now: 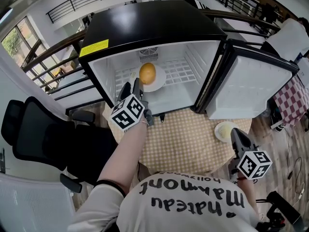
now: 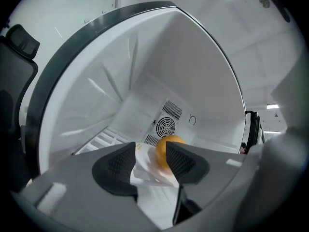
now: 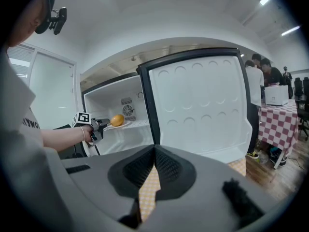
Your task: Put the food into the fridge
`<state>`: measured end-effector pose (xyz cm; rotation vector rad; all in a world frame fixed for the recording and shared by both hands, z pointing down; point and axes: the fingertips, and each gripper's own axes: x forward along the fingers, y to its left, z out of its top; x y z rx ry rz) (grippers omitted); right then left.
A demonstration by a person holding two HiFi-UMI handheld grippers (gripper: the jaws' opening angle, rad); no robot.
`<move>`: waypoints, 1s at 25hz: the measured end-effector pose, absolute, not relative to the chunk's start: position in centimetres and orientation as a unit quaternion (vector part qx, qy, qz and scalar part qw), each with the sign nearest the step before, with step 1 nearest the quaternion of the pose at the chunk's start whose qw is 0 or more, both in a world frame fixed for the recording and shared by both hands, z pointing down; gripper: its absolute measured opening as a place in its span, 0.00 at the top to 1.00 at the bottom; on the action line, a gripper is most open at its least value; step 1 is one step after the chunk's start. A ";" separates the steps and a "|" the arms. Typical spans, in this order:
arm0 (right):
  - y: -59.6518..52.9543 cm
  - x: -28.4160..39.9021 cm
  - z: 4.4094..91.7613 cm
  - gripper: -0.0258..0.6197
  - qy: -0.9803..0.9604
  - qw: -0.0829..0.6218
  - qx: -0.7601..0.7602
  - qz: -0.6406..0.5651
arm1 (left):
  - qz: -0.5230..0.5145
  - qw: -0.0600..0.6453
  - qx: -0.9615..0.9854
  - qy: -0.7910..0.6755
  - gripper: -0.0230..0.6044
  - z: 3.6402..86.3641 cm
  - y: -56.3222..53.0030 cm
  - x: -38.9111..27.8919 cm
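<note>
Black office chair (image 1: 30,132) beside checked table (image 1: 193,140)

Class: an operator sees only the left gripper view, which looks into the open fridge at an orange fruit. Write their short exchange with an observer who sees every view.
Operator: Is anything left on the table?
Observer: Yes, one pale plate sits on the checked table, in front of the open fridge door.
Operator: What is the right gripper doing?
Observer: The right gripper hangs beside that plate, with its jaws shut on nothing.

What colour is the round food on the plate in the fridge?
The food is orange-yellow, clearest in the head view.
</note>
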<state>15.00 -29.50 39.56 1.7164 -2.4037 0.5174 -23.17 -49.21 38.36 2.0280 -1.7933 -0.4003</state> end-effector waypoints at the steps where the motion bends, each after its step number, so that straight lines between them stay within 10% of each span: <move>1: -29.5 15.0 39.6 0.94 -0.801 0.071 0.569 0.172 | -0.146 0.203 0.725 -0.641 0.67 38.4 -49.0 -23.2; 8: -29.6 14.2 39.5 0.94 -0.821 0.065 0.540 0.172 | -0.154 0.180 0.759 -0.606 0.71 36.6 -45.8 -21.7; 14: -30.1 11.4 37.4 0.94 -0.862 0.046 0.485 0.140 | -0.104 0.086 0.810 -0.571 0.96 32.6 -39.1 -20.2; 25: -27.5 8.1 37.7 0.94 -0.921 0.050 0.368 0.118 | -0.036 0.081 0.810 -0.580 0.96 36.8 -24.7 -15.2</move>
